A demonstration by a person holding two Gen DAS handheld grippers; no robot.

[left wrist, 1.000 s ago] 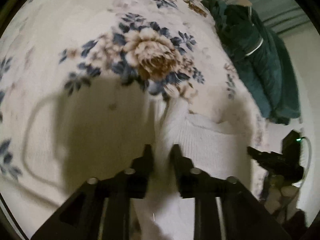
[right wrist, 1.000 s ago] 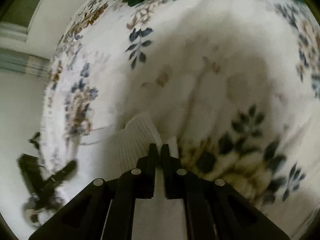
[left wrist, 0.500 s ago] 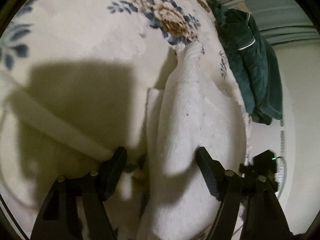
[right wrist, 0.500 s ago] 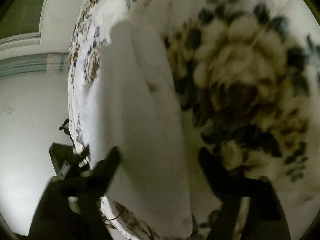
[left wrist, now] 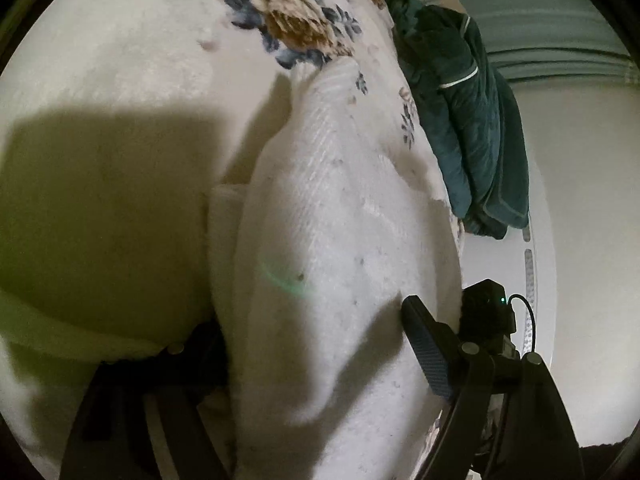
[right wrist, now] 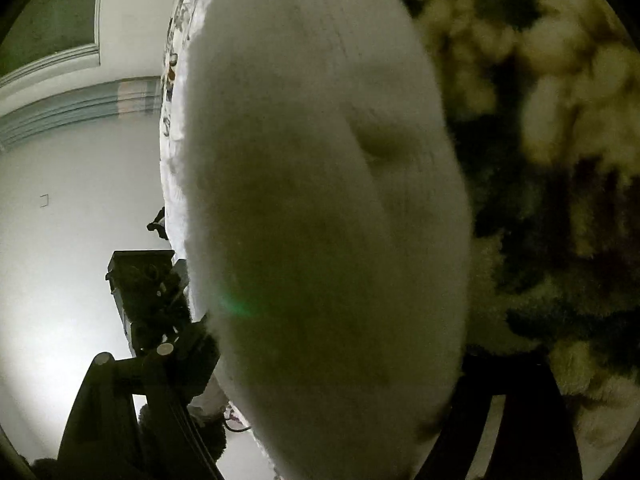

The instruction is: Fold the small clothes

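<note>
A white knitted garment (left wrist: pixel 332 248) lies folded in a long bundle on the floral blanket (left wrist: pixel 120 80). My left gripper (left wrist: pixel 312 332) is open, its jaws wide apart on either side of the bundle's near end; the left finger is partly hidden by cloth. In the right wrist view the same white garment (right wrist: pixel 320 200) fills the middle, very close and blurred. My right gripper (right wrist: pixel 332 360) is open too, with the bundle between its spread fingers. Neither gripper holds the cloth.
A dark green jacket (left wrist: pixel 468 120) lies on the blanket's far right edge. The other gripper's black body (left wrist: pixel 486 316) shows just past the bundle. The blanket's edge (right wrist: pixel 172 128) drops to a white wall and floor on the left of the right wrist view.
Both grippers were shut on the white garment a second ago; they have opened wide and let it go. Both have moved in closer and lower over the folded bundle.
</note>
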